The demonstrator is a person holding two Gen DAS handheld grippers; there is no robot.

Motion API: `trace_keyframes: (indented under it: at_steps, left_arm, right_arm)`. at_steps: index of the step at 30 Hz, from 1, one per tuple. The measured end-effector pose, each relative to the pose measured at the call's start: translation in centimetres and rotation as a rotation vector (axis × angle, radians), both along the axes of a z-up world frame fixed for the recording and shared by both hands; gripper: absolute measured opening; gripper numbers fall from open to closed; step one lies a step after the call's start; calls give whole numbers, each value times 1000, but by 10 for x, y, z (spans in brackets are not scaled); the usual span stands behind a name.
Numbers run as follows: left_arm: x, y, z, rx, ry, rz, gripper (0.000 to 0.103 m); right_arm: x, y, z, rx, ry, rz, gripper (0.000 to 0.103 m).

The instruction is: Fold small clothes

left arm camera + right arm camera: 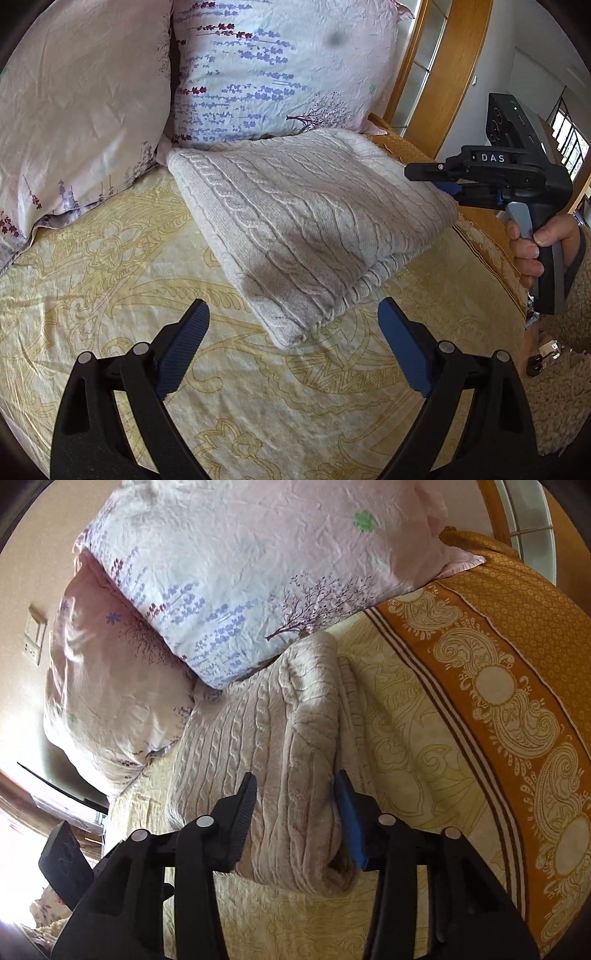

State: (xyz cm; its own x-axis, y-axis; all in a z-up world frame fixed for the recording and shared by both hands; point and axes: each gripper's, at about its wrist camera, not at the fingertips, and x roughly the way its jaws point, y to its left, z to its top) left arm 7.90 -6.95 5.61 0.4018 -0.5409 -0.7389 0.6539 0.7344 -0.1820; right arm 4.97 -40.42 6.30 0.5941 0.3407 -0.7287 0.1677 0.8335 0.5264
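The left claw point(291, 328) hangs with jaws spread wide, holding nothing, just short of the near corner of the folded sweater point(306, 225), probably waiting its turn. The sweater lies on the bed point(110, 295), its far edge touching the floral pillows point(273, 66), which crowd that side. The right claw point(295, 812) straddles the sweater's thick folded edge, pads against it, seemingly gripping to shift or tidy it.

Left claw point(291, 325) agape, right claw point(295, 812) pinching.
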Motion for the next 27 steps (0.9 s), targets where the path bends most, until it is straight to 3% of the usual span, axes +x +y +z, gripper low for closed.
trace_keyframes:
  at_steps: [1,9,12,15,20,23,25,27]
  left_arm:
    - [0,1,0,1,-4,4,92]
    - [3,13,2,-20,11,56,92]
    - [2,16,2,-28,20,52,92]
    - [3,15,0,-25,32,27,92]
    - [0,5,-6,27,16,-24,92]
    - [-1,0,-8,62,-9,-31,92]
    - [0,-1,-9,82,-39,-25,92]
    - [1,-1,-9,96,-59,-17,89]
  right_arm:
    - [3,3,-2,-36,14,10,12]
    - [-7,-15,31,-99,-104,-92,7]
    - [-9,-19,21,-126,-17,-111,6]
    - [-17,-22,-2,-92,85,-147,6]
    - [-15,-25,-2,-54,113,-158,6]
    - [-17,-28,8,-26,85,-156,10]
    - [-21,-31,11,-28,85,-177,30]
    - [-24,-35,10,-21,94,-195,40]
